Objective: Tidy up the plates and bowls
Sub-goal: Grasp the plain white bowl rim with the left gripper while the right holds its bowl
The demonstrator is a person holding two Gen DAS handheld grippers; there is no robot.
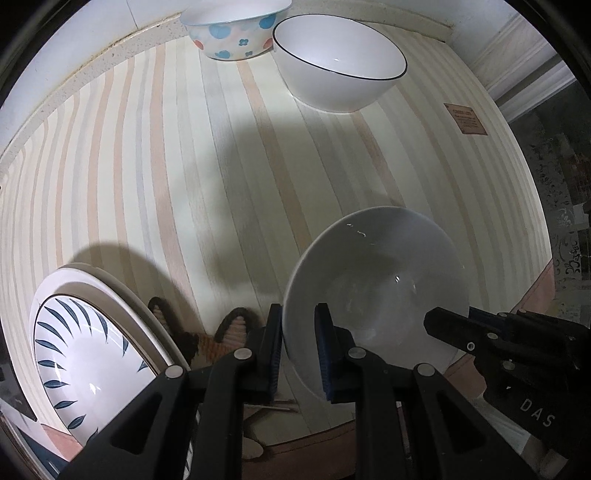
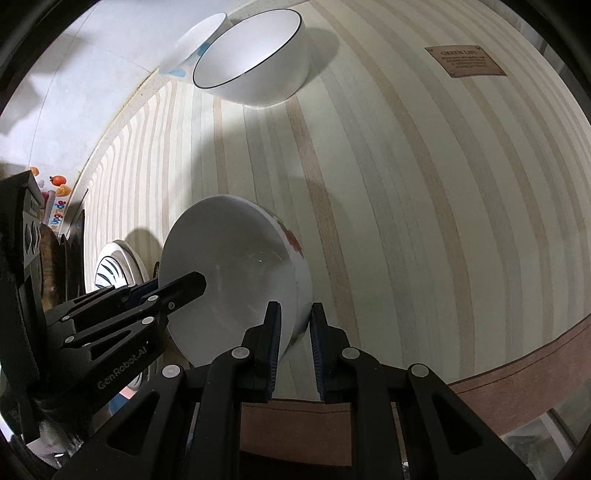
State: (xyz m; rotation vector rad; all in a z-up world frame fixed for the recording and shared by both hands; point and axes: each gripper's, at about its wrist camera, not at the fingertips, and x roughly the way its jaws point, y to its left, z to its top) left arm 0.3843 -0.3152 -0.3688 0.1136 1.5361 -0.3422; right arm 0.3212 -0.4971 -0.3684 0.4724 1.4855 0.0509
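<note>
A white bowl (image 1: 380,280) with a red pattern on its outside (image 2: 236,273) is held between both grippers near the table's front edge. My left gripper (image 1: 299,317) is shut on its left rim, and my right gripper (image 2: 294,317) is shut on the opposite rim. In the left wrist view the right gripper (image 1: 454,328) comes in from the right. At the back stand a black-rimmed white bowl (image 1: 336,62) and a bowl with blue and pink dots (image 1: 232,33), side by side. A plate with blue leaf marks (image 1: 85,354) lies on a white plate at the front left.
The striped tablecloth (image 1: 184,166) has a brown border (image 2: 517,362) along the front edge and a brown label (image 2: 465,61) at the back right. A white wall (image 2: 92,66) runs behind the table. Slippers (image 1: 221,332) lie on the floor below the table edge.
</note>
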